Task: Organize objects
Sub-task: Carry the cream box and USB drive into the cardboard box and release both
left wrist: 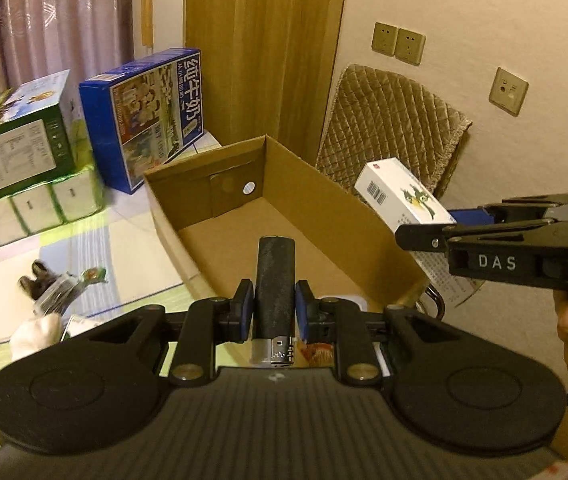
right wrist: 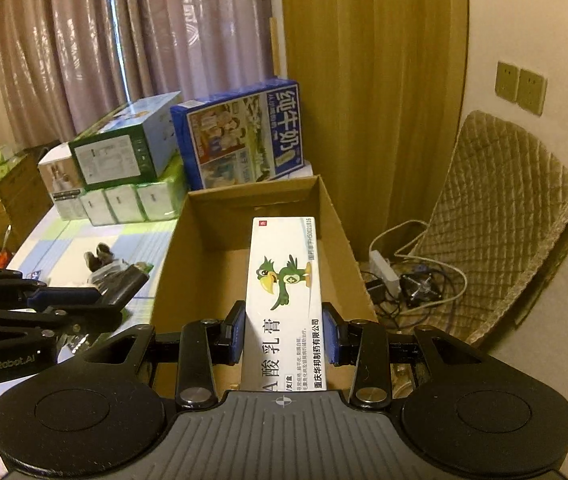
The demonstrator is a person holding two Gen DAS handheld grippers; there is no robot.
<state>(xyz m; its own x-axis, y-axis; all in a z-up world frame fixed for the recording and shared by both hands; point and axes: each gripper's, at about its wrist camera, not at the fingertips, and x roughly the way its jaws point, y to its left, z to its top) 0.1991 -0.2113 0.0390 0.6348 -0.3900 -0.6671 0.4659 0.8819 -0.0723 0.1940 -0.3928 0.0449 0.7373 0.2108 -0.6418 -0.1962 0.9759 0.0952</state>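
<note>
My left gripper (left wrist: pixel 274 312) is shut on a black lighter (left wrist: pixel 275 280) with a metal head, held over the near end of an open cardboard box (left wrist: pixel 187 200). My right gripper (right wrist: pixel 284 334) is shut on a long white medicine box (right wrist: pixel 284 280) printed with a green parrot, held above the same cardboard box (right wrist: pixel 336 216). In the left wrist view the right gripper (left wrist: pixel 440 232) comes in from the right with the white medicine box (left wrist: pixel 402 196) over the carton's right wall. In the right wrist view the left gripper (right wrist: pixel 95 300) shows at the left edge.
A blue milk carton (left wrist: pixel 151 116) and green and white boxes (left wrist: pixel 19 148) stand behind the cardboard box on a checked tablecloth (left wrist: pixel 95 248). A clip and small packets (left wrist: pixel 55 284) lie to the left. A quilted chair (right wrist: pixel 496 216) and a power strip with cables (right wrist: pixel 400 276) are on the right.
</note>
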